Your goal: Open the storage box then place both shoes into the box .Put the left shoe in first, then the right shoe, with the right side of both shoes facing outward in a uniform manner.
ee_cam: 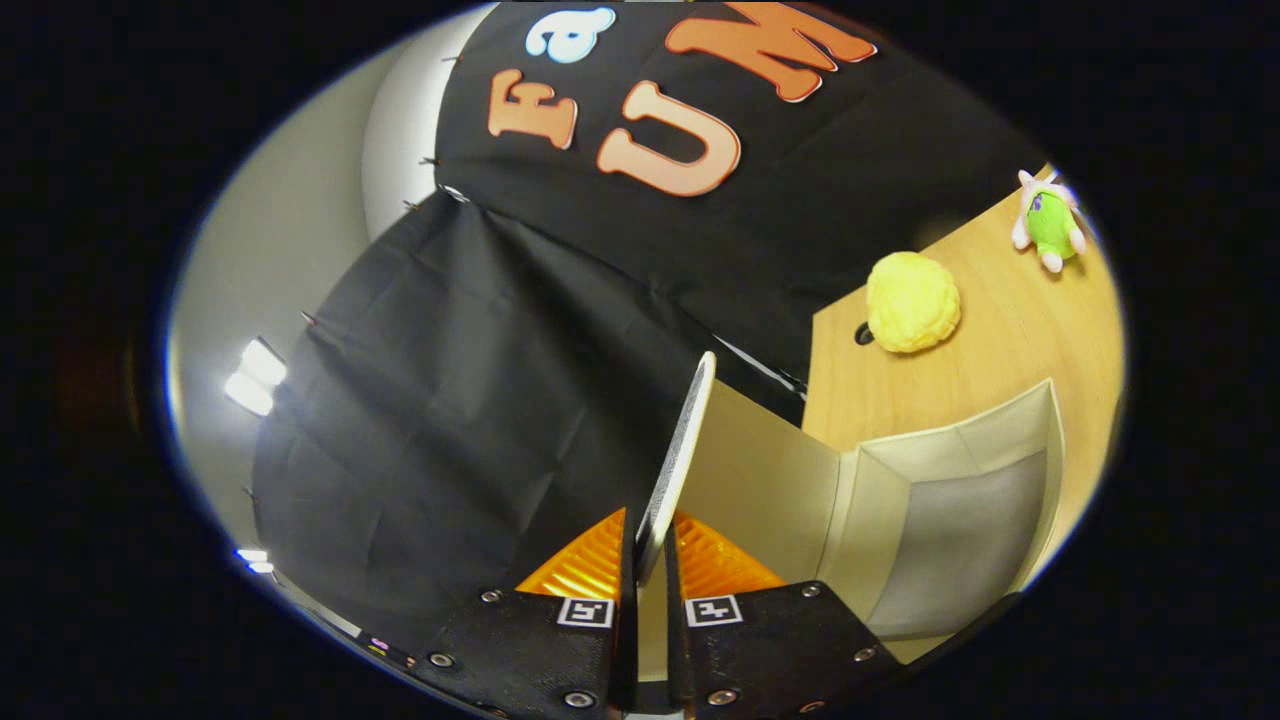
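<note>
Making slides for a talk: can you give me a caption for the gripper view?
Tool shut on the storage box lid, swung up from the open box on the wooden table.

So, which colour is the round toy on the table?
Yellow; the round toy shows best in the gripper view, beyond the gripper shut on the lid.

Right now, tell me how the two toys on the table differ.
The yellow toy is a plain round lump of one colour; the green toy is a small figure with pale limbs and ears. The yellow toy looks bigger and lies nearer the open box; the green toy lies farther off. Both rest on the table, beyond the gripper, which is shut on the lid.
</note>
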The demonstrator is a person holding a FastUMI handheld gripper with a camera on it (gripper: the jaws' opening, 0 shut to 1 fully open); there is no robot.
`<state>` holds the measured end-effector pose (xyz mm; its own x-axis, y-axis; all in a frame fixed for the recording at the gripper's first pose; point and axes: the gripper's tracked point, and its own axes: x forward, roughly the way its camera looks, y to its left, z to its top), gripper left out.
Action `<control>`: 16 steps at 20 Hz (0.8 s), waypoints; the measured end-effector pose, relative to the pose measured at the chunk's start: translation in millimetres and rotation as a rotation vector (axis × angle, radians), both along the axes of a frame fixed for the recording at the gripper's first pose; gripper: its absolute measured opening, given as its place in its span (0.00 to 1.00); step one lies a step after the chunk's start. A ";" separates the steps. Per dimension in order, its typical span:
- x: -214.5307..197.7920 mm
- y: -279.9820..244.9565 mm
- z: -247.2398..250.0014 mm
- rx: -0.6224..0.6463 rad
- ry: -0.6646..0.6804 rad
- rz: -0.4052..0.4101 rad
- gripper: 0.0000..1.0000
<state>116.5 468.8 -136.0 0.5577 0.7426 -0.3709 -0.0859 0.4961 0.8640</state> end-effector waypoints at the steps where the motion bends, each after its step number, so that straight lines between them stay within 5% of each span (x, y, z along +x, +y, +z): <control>1: -4.7 13.8 2.5 0.047 0.013 0.030 0.13; 4: -11.5 22.9 -9.6 0.026 0.016 0.064 0.25; 7: -16.5 23.4 -21.9 -0.049 -0.022 0.117 0.58; 9: -16.4 21.3 -27.1 -0.099 -0.055 0.138 0.72; 16: 14.3 -57.4 -30.0 -0.315 -0.115 0.072 0.95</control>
<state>130.8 411.5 -166.0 0.5596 0.6401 -0.5264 -0.2181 0.7265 0.6516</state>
